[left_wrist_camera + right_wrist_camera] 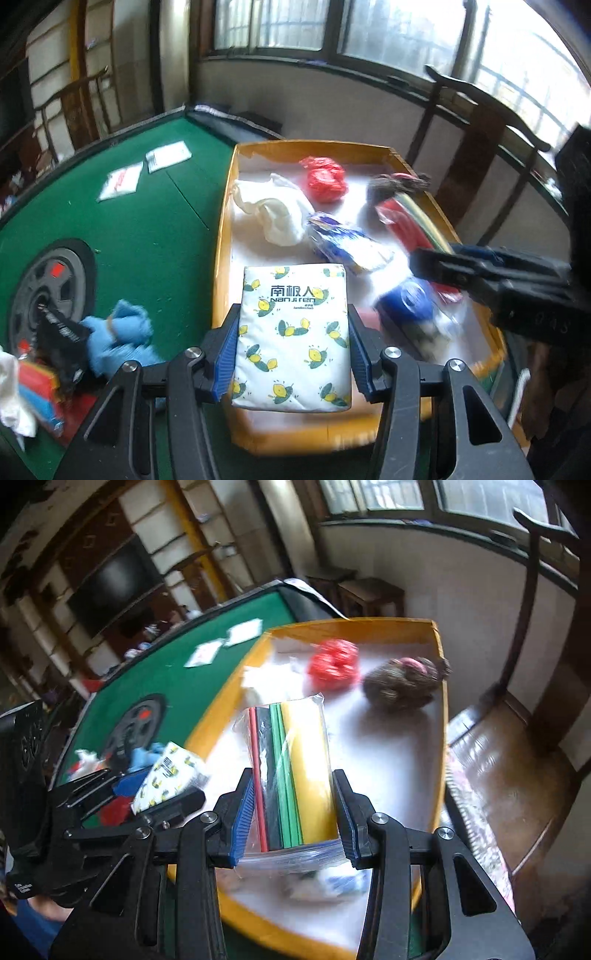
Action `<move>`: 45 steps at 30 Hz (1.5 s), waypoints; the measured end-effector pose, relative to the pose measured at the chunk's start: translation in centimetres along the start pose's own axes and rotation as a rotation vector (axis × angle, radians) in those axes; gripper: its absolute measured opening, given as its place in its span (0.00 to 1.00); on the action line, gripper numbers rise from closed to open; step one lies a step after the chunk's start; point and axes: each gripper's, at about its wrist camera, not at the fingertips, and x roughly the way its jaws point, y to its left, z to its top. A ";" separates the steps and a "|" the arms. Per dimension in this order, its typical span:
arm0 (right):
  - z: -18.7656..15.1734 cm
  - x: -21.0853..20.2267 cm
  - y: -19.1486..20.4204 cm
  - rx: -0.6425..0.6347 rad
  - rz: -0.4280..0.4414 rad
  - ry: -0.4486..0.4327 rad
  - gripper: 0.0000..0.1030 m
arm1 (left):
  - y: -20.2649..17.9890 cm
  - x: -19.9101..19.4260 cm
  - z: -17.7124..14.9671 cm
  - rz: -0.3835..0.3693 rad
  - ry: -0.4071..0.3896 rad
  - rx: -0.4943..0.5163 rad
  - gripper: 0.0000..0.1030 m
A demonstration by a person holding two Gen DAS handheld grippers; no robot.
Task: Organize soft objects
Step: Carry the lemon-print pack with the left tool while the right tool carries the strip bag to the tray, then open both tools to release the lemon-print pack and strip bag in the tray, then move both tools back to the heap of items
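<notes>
My left gripper (291, 317) is shut on a white tissue pack with lemon prints (291, 332), held over the near end of the yellow-rimmed tray (221, 236). My right gripper (293, 786) is shut on a clear zip bag of coloured sheets (295, 771), held above the tray (229, 701). In the tray lie a red plastic bag (325, 179), a white plastic bag (273, 210), a blue-and-white packet (343, 243), a blue roll (406, 302) and a brown furry item (402, 683). The right gripper shows in the left wrist view (413, 258) and the tissue pack in the right wrist view (166, 775).
The tray sits on a green felt table (147, 229). Two white packets (144, 173) lie on the far felt. A blue glove (118, 339), black packet and other soft items lie at the near left. Wooden chairs (517, 738) stand at the right.
</notes>
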 end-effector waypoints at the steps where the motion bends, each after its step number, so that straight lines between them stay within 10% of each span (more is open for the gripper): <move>1: 0.0 0.3 -0.2 0.008 -0.011 0.003 0.39 | 0.1 0.6 0.2 0.000 0.014 -0.012 0.51; 18: 1.1 3.6 -2.4 0.050 -0.144 0.044 0.41 | 1.2 3.9 0.9 -0.091 0.087 -0.155 0.53; 24: 1.0 2.5 -2.3 0.056 -0.156 0.005 0.60 | 1.7 3.1 0.9 -0.134 0.075 -0.198 0.58; 45: -3.7 -0.9 8.8 -0.045 0.116 -0.027 0.60 | 7.1 -6.5 -3.7 -0.119 -0.083 -0.228 0.58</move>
